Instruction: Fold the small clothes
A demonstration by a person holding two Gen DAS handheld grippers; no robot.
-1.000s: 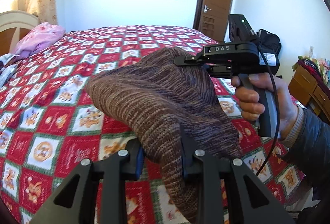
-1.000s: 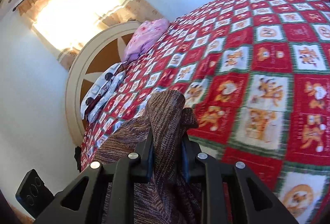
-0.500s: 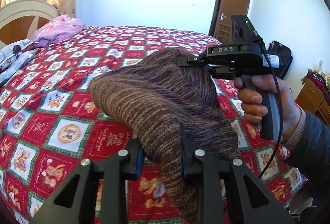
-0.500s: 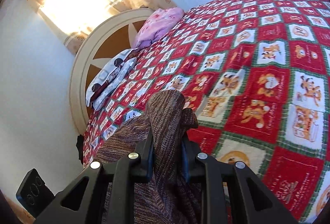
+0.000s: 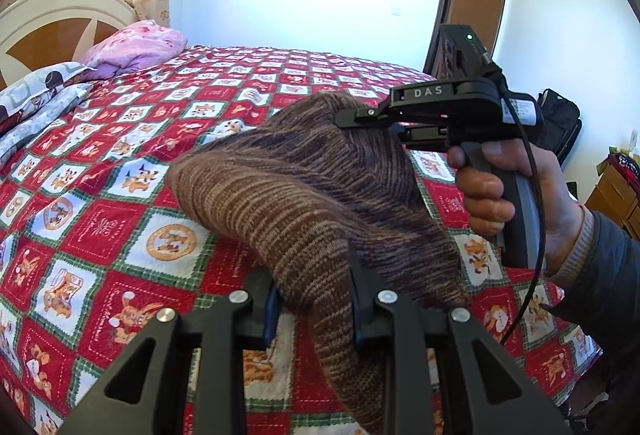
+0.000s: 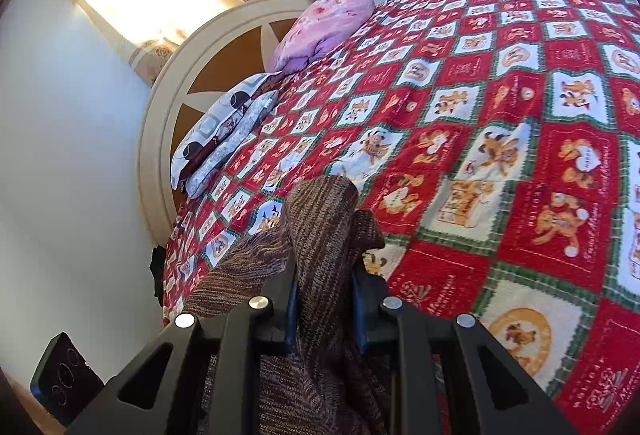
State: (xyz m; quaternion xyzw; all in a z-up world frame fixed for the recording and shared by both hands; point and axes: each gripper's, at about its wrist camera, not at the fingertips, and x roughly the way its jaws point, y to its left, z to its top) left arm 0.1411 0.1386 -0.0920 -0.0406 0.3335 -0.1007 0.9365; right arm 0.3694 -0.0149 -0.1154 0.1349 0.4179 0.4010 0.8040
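A brown striped knit garment [image 5: 304, 191] hangs in the air above the bed, held by both grippers. My left gripper [image 5: 314, 305] is shut on its near lower edge. My right gripper [image 5: 352, 117], in a person's hand, is shut on the garment's far upper edge at the right of the left wrist view. In the right wrist view the right gripper [image 6: 324, 283] clamps a bunched fold of the same garment [image 6: 324, 219], which droops down to the left. Most of the garment's shape is hidden by its own folds.
The bed has a red, white and green patchwork quilt [image 5: 120, 171] [image 6: 520, 155]. A pink bundle [image 5: 136, 45] and patterned pillows [image 5: 36, 95] lie by the round headboard [image 6: 224, 51]. A brown door [image 5: 472, 3], a black bag [image 5: 560, 119] and a wooden dresser [image 5: 616, 195] stand at the right.
Both grippers have kept their hold on the garment and swung together toward the headboard side. The garment's shape is almost unchanged.
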